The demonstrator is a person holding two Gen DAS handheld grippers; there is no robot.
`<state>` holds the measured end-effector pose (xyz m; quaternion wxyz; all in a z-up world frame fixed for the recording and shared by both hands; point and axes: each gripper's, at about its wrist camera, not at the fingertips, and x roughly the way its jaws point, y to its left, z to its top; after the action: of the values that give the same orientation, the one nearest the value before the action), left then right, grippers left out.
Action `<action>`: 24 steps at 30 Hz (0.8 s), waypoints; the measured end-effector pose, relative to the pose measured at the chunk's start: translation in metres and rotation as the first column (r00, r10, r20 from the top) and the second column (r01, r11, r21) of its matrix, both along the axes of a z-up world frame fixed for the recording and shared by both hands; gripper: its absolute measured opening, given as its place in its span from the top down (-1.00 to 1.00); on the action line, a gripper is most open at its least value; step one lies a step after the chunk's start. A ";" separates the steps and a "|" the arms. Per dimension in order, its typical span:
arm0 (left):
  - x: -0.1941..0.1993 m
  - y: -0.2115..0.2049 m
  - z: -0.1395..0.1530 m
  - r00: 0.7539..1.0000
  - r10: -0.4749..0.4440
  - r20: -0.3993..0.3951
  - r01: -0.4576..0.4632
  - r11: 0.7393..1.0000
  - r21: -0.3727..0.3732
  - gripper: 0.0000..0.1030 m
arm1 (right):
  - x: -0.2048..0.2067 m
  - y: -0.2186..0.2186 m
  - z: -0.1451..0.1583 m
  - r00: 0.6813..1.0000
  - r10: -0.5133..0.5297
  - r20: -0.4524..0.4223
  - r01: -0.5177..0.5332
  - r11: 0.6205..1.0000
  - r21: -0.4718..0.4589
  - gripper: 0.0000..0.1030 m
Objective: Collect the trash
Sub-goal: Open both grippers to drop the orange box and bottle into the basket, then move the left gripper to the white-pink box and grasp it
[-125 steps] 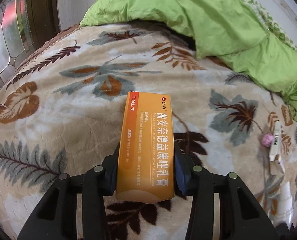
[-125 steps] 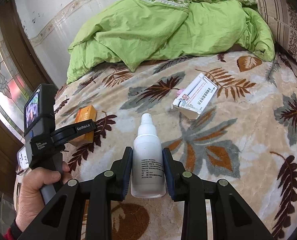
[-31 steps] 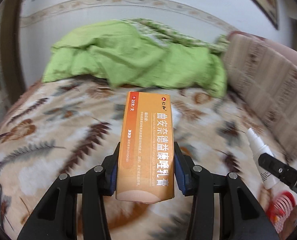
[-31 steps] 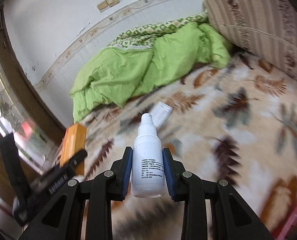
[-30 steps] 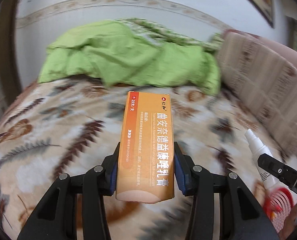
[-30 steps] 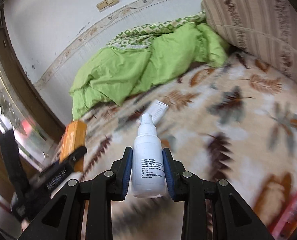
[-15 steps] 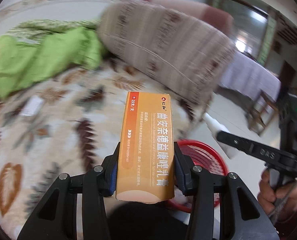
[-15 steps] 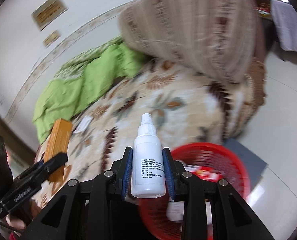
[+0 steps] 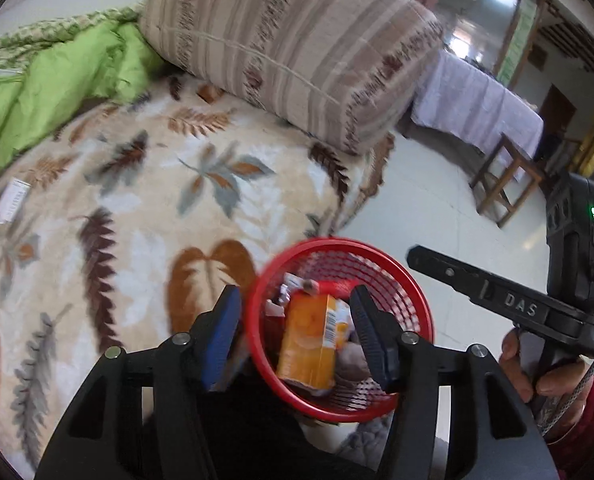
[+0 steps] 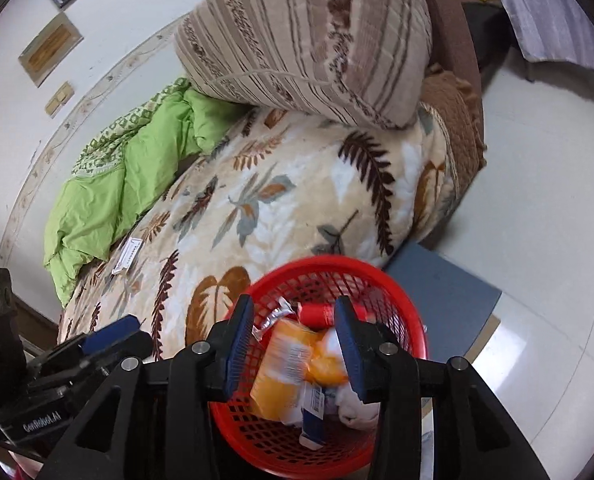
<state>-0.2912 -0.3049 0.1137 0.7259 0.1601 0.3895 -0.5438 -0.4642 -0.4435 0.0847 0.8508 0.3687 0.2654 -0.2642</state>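
Both grippers over a red mesh basket (image 9: 413,304) on the pale floor at the foot of the bed. Left gripper (image 9: 295,332) with jaws apart, just opened further, pads clear of the orange medicine box (image 9: 307,344), which sits loose and blurred inside the basket at about 6 o'clock of the left wrist view, among other scraps. Right gripper (image 10: 295,344) likewise spread, jaws just widened, nothing pressed between the blue pads; below them in the basket a blur of orange and white, the white spray bottle not clearly made out there. In the left wrist view, the right gripper's black body at 3 o'clock, gripped by a hand (image 9: 537,368) with a red sleeve at 4 o'clock. Leaf-patterned blanket (image 10: 297,216) across the bed, running from 9 to 12 o'clock of the basket. White carton (image 10: 128,255) flat on the blanket at 9 o'clock in the right wrist view, well apart from the basket. Green duvet (image 10: 137,184) bunched at 10 o'clock, striped pillow (image 10: 317,40) at 12 o'clock. Grey-blue mat (image 10: 449,300) beside the basket at 3 o'clock.
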 end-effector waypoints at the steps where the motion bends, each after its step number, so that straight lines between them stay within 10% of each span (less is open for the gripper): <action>1: 0.005 0.003 0.003 1.000 0.013 0.003 -0.013 1.000 -0.007 -0.08 | 0.004 0.001 0.002 1.000 0.012 0.007 -0.012 1.000 -0.003 0.13; 10: 0.078 0.065 0.020 0.968 0.238 0.079 -0.234 0.971 -0.055 -0.24 | 0.072 0.039 0.024 0.979 0.201 0.044 -0.199 0.979 -0.034 0.02; 24: 0.255 0.158 0.011 0.806 0.566 0.174 -0.575 0.818 0.001 -0.49 | 0.283 0.070 0.004 0.988 0.148 -0.032 -0.148 0.989 0.018 -0.13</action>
<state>-0.0365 -0.1470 0.1248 0.8809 0.0998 0.3721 -0.2748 -0.1808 -0.3735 0.0886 0.8606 0.3500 0.3083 -0.2044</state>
